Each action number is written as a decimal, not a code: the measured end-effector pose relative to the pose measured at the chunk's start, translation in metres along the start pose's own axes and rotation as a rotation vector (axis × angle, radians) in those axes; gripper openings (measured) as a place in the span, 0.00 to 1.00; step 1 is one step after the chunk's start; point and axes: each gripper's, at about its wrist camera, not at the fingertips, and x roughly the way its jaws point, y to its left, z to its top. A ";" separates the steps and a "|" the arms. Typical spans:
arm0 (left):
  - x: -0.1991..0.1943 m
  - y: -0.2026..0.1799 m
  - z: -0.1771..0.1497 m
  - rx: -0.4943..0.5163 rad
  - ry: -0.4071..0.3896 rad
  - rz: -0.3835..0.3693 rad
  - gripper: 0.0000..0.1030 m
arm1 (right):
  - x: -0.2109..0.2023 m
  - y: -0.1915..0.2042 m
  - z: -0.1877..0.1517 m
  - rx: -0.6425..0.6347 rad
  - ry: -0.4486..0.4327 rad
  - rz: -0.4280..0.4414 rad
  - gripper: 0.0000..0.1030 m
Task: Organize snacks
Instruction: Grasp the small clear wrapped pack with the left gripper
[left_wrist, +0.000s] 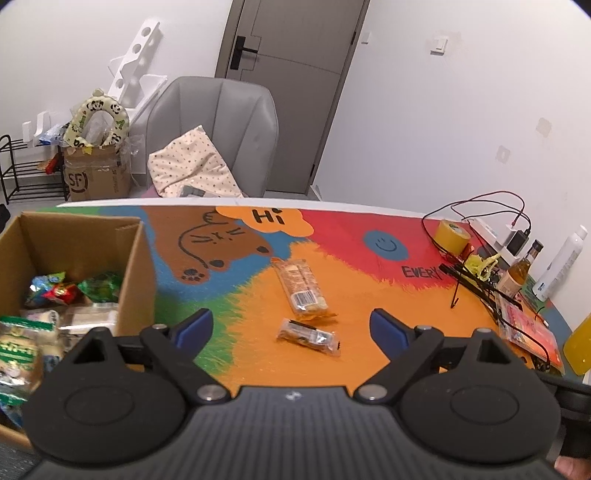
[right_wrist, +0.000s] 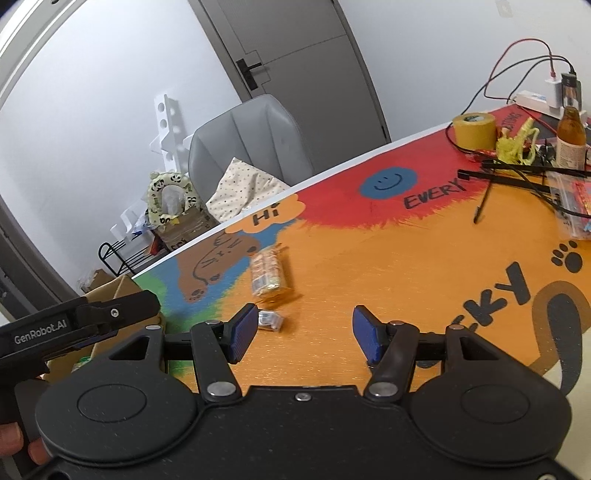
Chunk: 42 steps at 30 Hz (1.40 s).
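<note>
Two snack packets lie on the colourful table mat (left_wrist: 369, 295). A long orange cracker pack (left_wrist: 303, 288) (right_wrist: 267, 277) sits mid-table. A small clear packet (left_wrist: 309, 336) (right_wrist: 270, 319) lies nearer, just ahead of my left gripper (left_wrist: 291, 328), which is open with nothing between its blue pads. My right gripper (right_wrist: 303, 334) is open too and holds nothing, the small packet just beyond its left pad (right_wrist: 242, 332). A cardboard box (left_wrist: 74, 240) (right_wrist: 110, 291) at the table's left holds several wrapped snacks (left_wrist: 59, 291).
At the table's right end sit a yellow tape roll (left_wrist: 452, 236) (right_wrist: 474, 129), a brown bottle (left_wrist: 521, 269) (right_wrist: 571, 138), a white bottle (left_wrist: 561, 262), cables, black sticks (right_wrist: 517, 177) and a flat clear packet (left_wrist: 524, 332). A grey chair (left_wrist: 221, 122) stands behind the table.
</note>
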 end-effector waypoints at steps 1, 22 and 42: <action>0.003 -0.002 -0.001 0.000 0.004 0.001 0.87 | 0.001 -0.003 -0.001 0.004 0.001 -0.001 0.56; 0.066 -0.012 -0.012 -0.017 0.092 0.033 0.58 | 0.038 -0.038 -0.005 0.064 0.060 0.041 0.49; 0.122 -0.019 -0.015 -0.027 0.145 0.107 0.62 | 0.076 -0.051 0.007 0.095 0.091 0.065 0.48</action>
